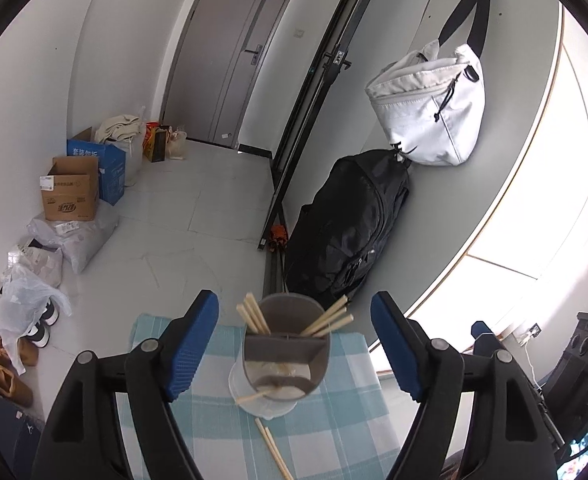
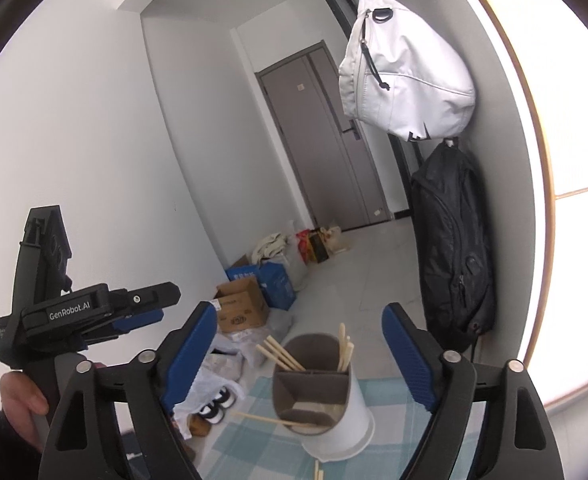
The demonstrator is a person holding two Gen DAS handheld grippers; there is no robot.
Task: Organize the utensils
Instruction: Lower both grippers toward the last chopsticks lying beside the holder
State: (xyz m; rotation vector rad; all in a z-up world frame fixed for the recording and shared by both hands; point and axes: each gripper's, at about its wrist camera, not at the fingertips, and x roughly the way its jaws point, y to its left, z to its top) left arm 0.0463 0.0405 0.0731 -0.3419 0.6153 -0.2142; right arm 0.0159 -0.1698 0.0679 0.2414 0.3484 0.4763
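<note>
Utensil holder (image 1: pixel 285 354) upright on the checked cloth (image 1: pixel 334 432), chopsticks (image 1: pixel 328 320) in its rear compartments, between the wide, empty left gripper (image 1: pixel 294 344) and right gripper (image 2: pixel 300 354). Judged step: between placements; next, grasp the loose chopsticks (image 1: pixel 271 446) lying on the cloth just in front of the holder

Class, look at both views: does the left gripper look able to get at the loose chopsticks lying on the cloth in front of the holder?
Probably yes. The left gripper is open and empty, and the chopsticks lie uncovered on the cloth, nearer than the holder.
</note>
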